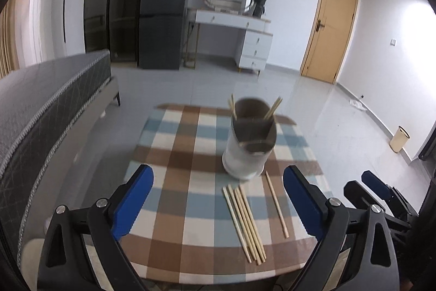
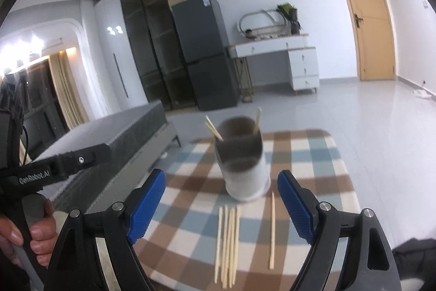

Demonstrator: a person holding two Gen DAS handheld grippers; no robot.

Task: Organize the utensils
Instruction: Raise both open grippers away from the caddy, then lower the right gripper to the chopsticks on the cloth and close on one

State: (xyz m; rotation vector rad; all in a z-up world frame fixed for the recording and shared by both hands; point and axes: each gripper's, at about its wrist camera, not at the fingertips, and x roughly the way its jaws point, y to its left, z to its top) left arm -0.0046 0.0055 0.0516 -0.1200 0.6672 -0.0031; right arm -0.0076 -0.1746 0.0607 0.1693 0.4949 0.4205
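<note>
A white utensil holder with a dark divided top stands on the checked tablecloth; it also shows in the right wrist view. Two chopsticks stand in its back compartments. A bundle of several wooden chopsticks lies in front of it, with a single chopstick to its right; both show in the right wrist view as the bundle and the single one. My left gripper is open and empty above the near table edge. My right gripper is open and empty, over the chopsticks.
A dark bed stands left of the table. A fridge, a white dresser and a wooden door are at the back. A small bin sits by the right wall. The right gripper's fingers show at the left view's right edge.
</note>
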